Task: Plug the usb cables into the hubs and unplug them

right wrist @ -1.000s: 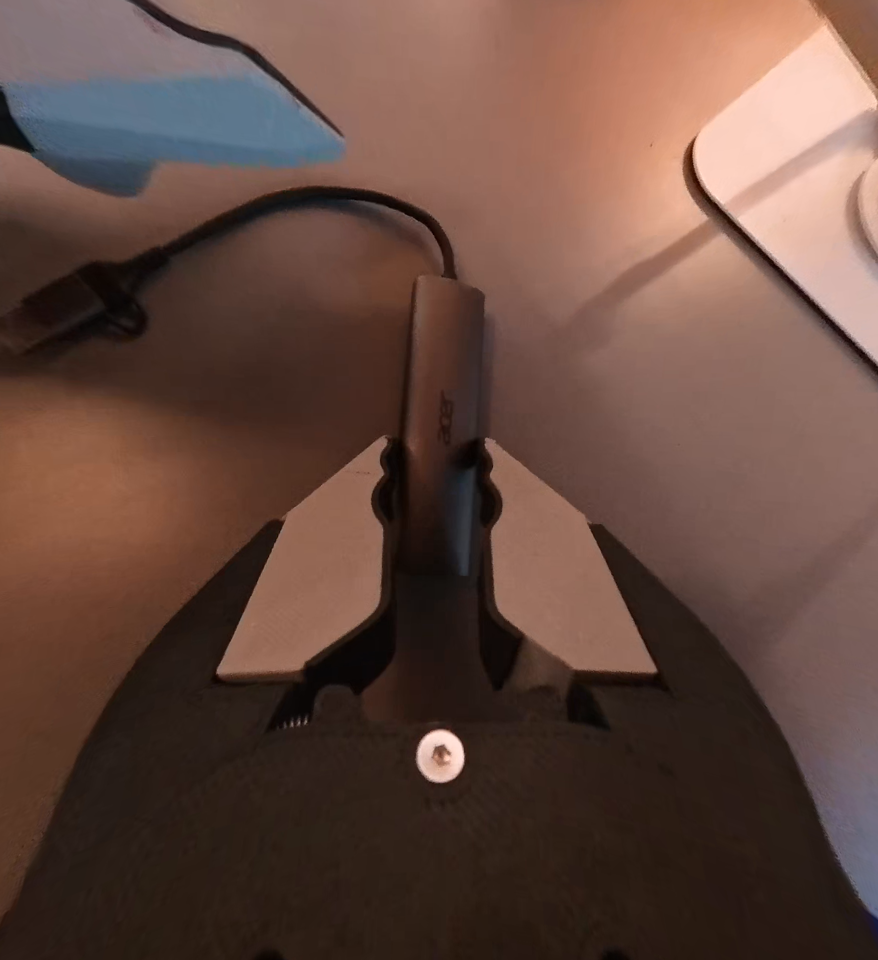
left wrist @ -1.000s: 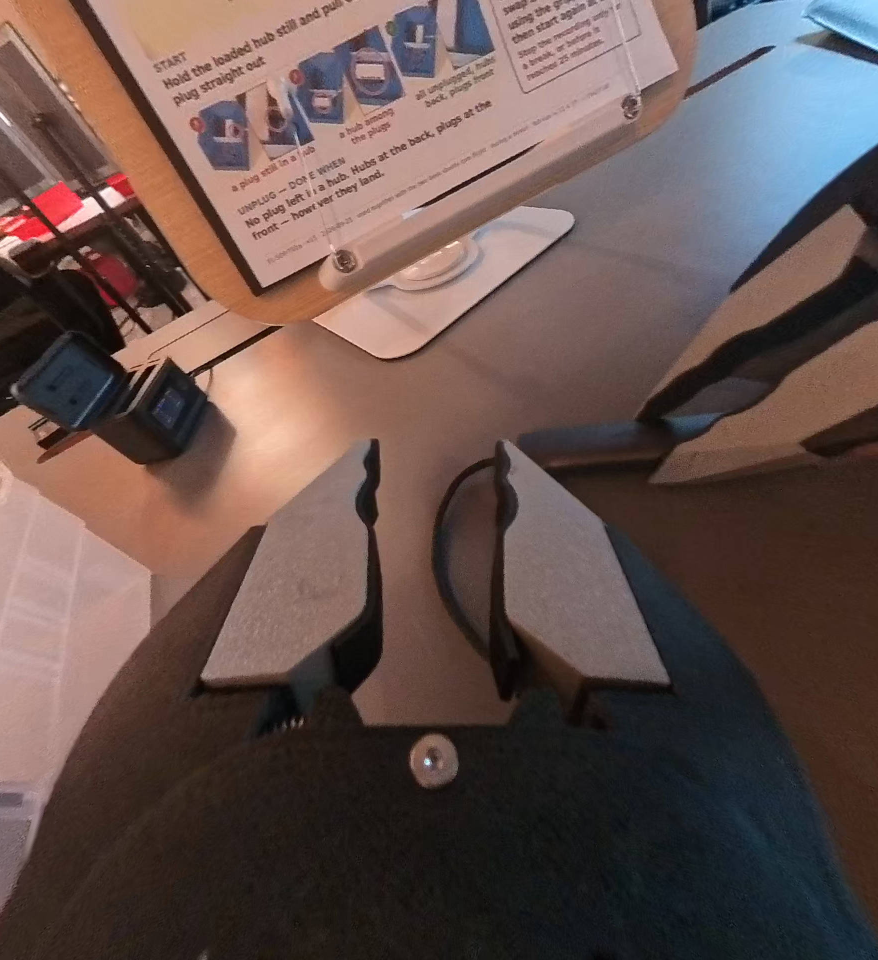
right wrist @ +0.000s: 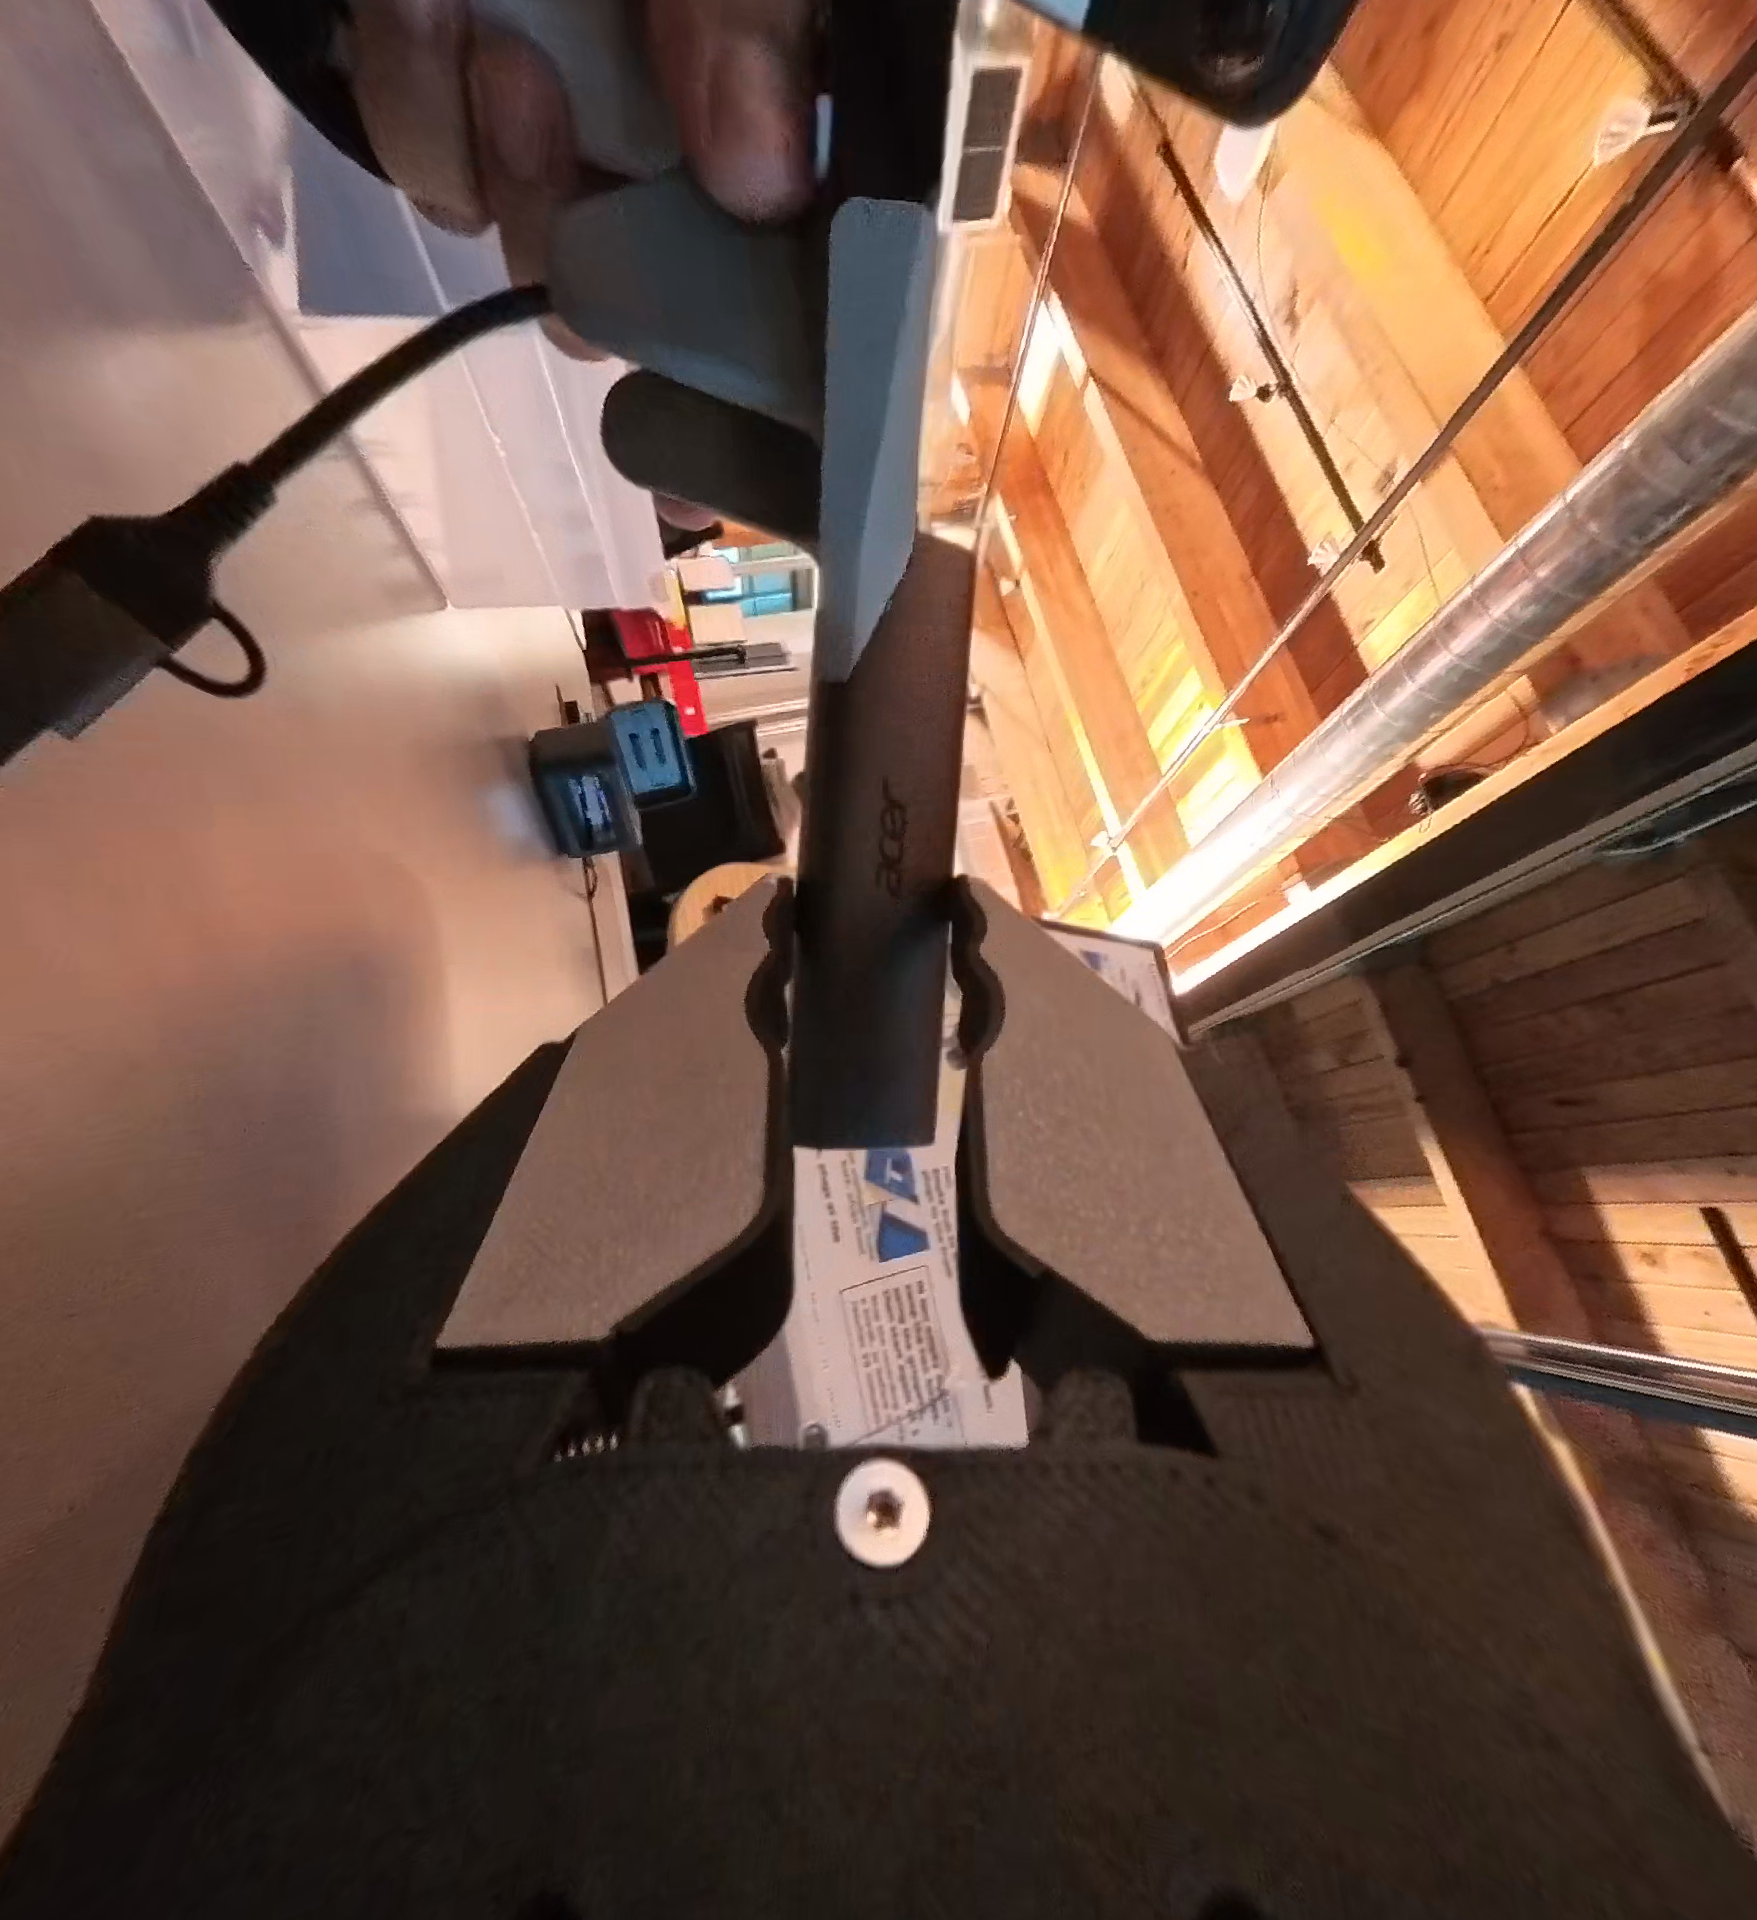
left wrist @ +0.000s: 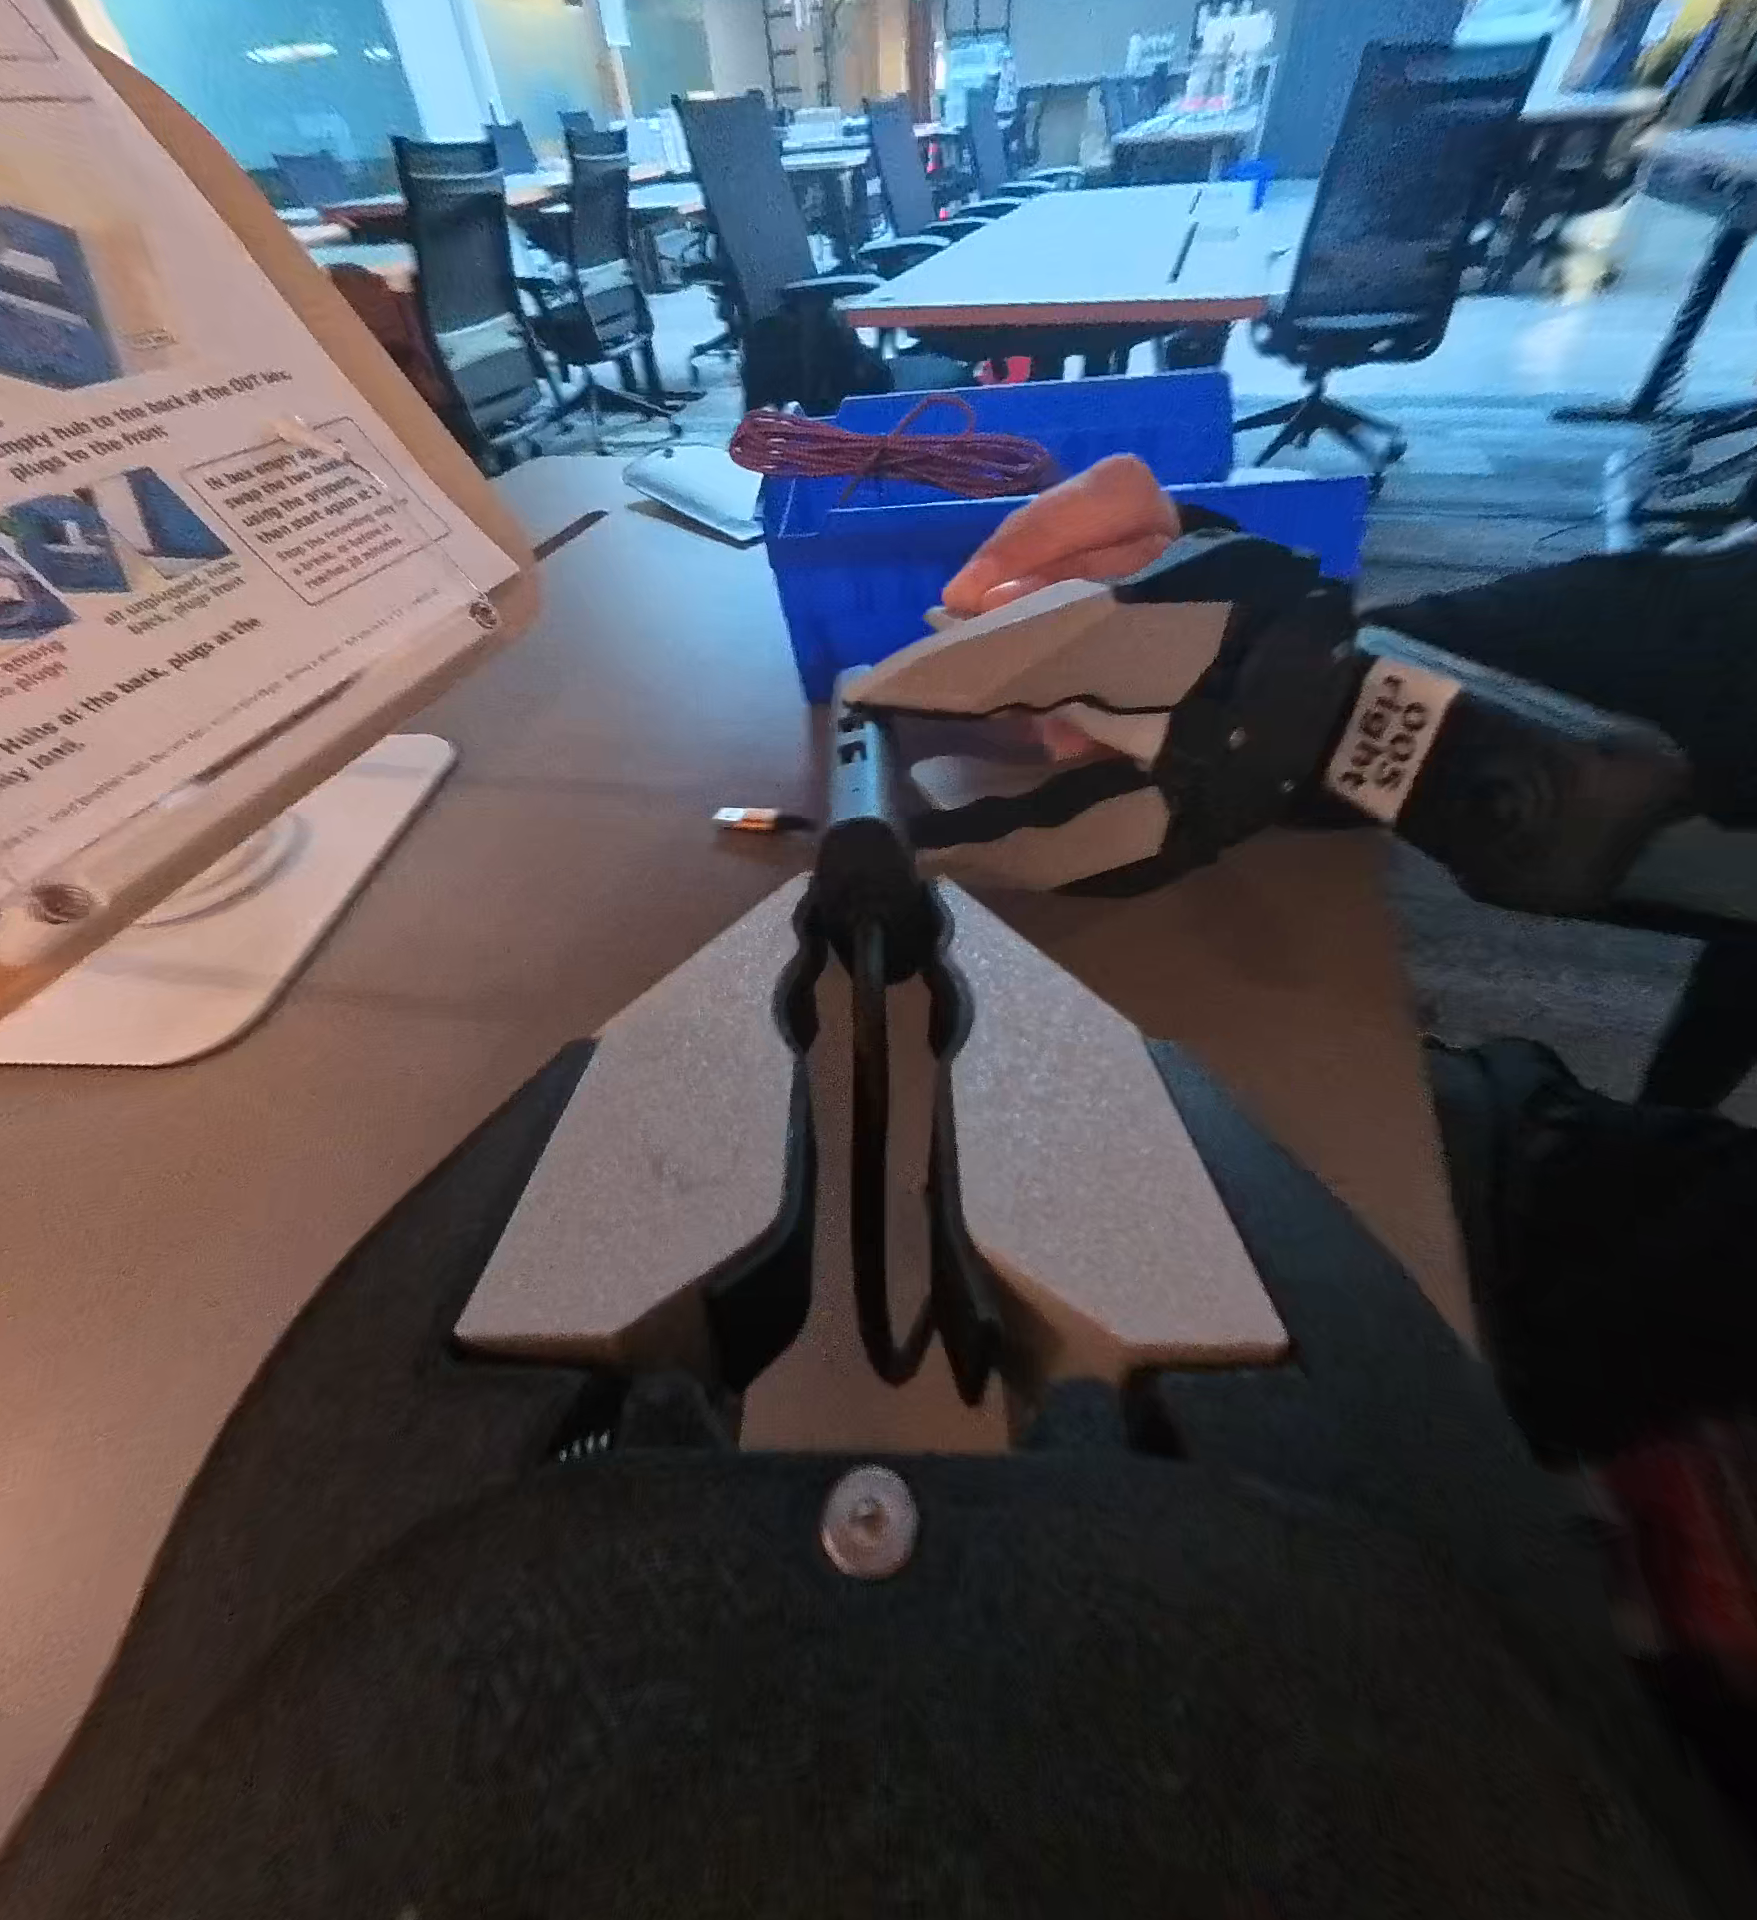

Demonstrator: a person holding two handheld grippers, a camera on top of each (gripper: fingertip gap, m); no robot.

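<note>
Instruction stand [left wrist: 178, 644] at left on the table [left wrist: 562, 935]. Bin [left wrist: 1009, 561] behind the hub [left wrist: 858, 764], coiled cord [left wrist: 884, 452] inside. Loose plug [left wrist: 749, 820] just left of hub.

My tongs' fingers [left wrist: 645, 1164] are speckled grey on black bodies. Hub [right wrist: 879, 831] dark grey, bin [left wrist: 1061, 540] blue, cord bundle [left wrist: 889, 452] maroon.

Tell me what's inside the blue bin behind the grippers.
Only a bundle of coiled reddish cord shows, resting at the top of the blue bin. The bin's walls and the right gripper hide everything lower, so I can't tell what else it holds.
</note>
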